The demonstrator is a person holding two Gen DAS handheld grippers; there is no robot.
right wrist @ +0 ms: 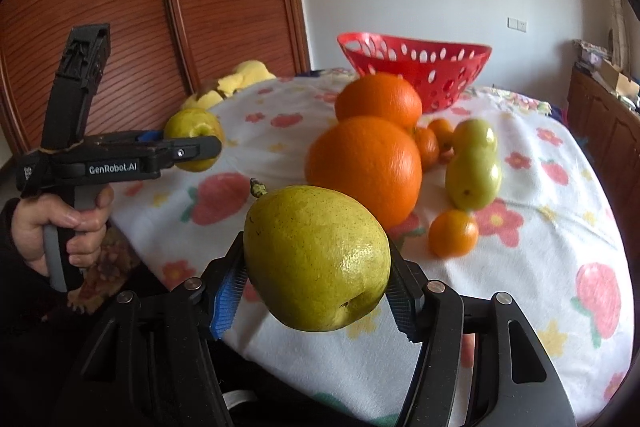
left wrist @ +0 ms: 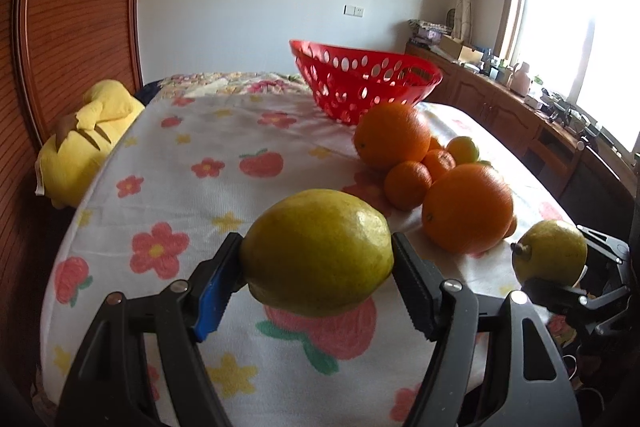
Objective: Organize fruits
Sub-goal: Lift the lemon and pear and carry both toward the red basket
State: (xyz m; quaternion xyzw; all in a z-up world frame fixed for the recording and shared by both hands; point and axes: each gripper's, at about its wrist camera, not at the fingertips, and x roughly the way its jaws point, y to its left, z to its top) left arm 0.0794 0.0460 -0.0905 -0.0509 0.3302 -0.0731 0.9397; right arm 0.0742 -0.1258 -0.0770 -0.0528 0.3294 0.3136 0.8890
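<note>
**Two pears lifted, basket not yet filled**

The left gripper (left wrist: 316,267) has its jaws clamped on a yellow-green pear (left wrist: 318,253), and the pear hangs above the flowered bedcover (left wrist: 224,147), not touching it. The right gripper (right wrist: 316,285) is clamped in the same way on a second pear (right wrist: 316,259), with its stem pointing up and to the left. Both fruits are in the air, near the front edge of the bed.

The red basket (left wrist: 360,83) stands at the far side of the bedcover, well apart from both grippers. Through its holes and over its rim no fruit shows, so it seems empty, though its bottom is partly hidden.

Between the grippers and the basket lies a group of loose fruit: two big oranges (right wrist: 364,167), several small mandarins (right wrist: 454,233) and two green fruits (right wrist: 474,179) touching each other. All of these rest on the cover.

So the task seems to be at its start: two pears are picked up, nothing is placed yet, and the whole group remains. The next step is probably to carry both pears over the oranges to the basket.
</note>
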